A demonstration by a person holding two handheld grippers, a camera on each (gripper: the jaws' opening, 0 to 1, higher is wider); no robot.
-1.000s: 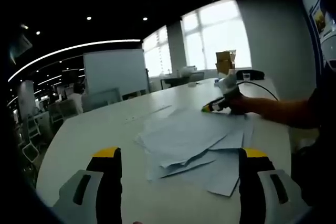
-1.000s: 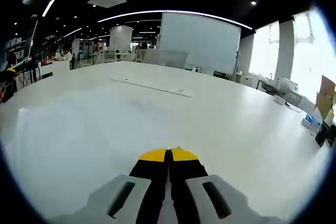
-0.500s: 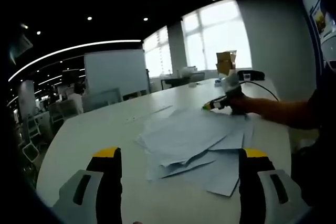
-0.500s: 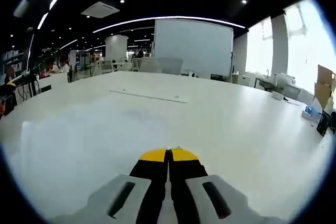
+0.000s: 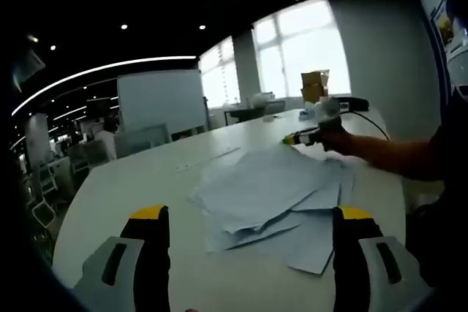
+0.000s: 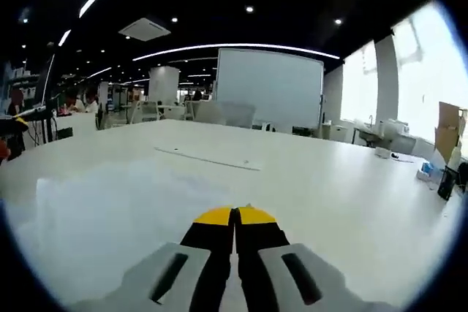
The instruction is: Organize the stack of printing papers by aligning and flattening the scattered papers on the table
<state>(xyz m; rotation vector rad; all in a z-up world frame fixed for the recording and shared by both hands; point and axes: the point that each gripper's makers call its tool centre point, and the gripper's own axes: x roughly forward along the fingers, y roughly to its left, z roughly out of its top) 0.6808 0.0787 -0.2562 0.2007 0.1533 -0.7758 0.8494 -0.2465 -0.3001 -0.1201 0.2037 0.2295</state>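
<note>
White printing papers [image 5: 274,199] lie fanned and overlapping on the table [image 5: 139,180], ahead of the left gripper [image 5: 250,235] | left gripper: jaws wide apart, holding nothing | right gripper [image 6: 235,218]: jaws pressed together, holding nothing; seen from the left at the papers' far edge, beside a forearm [image 5: 387,155] | whiteboard [image 6: 267,89] beyond the table.

A: Where is there room to pass?

B: The table [image 5: 124,180] lies bare left of the papers [image 5: 274,195], and ahead of the left tool [image 5: 248,213] up to their near edge.

A: What blocks?

B: The right tool [image 5: 296,137] and an arm [image 5: 387,155] reach across the papers' far right side. A box [image 5: 314,85] stands well beyond.
</note>
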